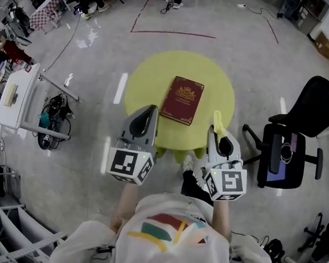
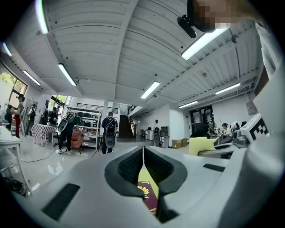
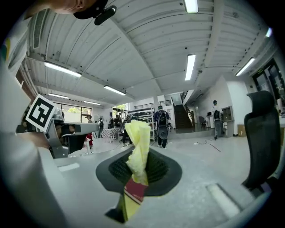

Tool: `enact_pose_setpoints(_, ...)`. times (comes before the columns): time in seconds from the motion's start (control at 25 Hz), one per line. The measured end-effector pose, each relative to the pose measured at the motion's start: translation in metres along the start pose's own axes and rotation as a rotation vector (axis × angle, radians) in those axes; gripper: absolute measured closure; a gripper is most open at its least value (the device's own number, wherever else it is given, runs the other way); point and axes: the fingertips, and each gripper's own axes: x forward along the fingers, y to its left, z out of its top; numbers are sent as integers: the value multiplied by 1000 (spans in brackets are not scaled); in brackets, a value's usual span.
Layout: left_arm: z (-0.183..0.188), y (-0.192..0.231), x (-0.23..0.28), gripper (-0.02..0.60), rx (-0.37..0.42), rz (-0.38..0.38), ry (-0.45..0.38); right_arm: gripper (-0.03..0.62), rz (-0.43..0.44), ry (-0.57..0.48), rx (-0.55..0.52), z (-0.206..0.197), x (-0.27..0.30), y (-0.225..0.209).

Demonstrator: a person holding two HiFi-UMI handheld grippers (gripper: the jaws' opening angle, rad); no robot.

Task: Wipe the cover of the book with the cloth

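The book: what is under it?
The book lies flat on a round yellow table. Anything directly beneath the book is covered and cannot be seen.

The book [image 1: 182, 100] is maroon with a gold emblem; the round table [image 1: 142, 79] is yellow-green; the cloth [image 1: 218, 123] is pale yellow; the left gripper [image 1: 152, 108] and right gripper [image 1: 215, 130] are grey, with black-and-white square markers; the far floor [image 1: 216, 14] is grey, lined red.

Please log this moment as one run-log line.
left gripper: shut, empty | right gripper: shut on yellow cloth | book: closed on table, untouched
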Motion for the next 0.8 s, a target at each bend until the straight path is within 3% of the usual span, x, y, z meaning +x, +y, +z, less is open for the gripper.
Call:
enact_pose_setpoints(0.2,-4,6,59,563,-5,28,46,565,84,-41,-59,31,62,-30)
enact_pose_setpoints(0.4,-2,9,113,563,-4,25,44,563,102,-41,-58,34,104,-63)
enact_pose_setpoints(0.6,7,15,135,563,39,27,42,565,99,-5,-15,24,130,-77)
enact_pose_setpoints(0.72,1,27,140,563,96,27,66,563,91,-4,-13,25,145,-70)
enact_pose_setpoints(0.8,-2,38,146,563,92,11,70,563,83,-5,-28,28,155,-62)
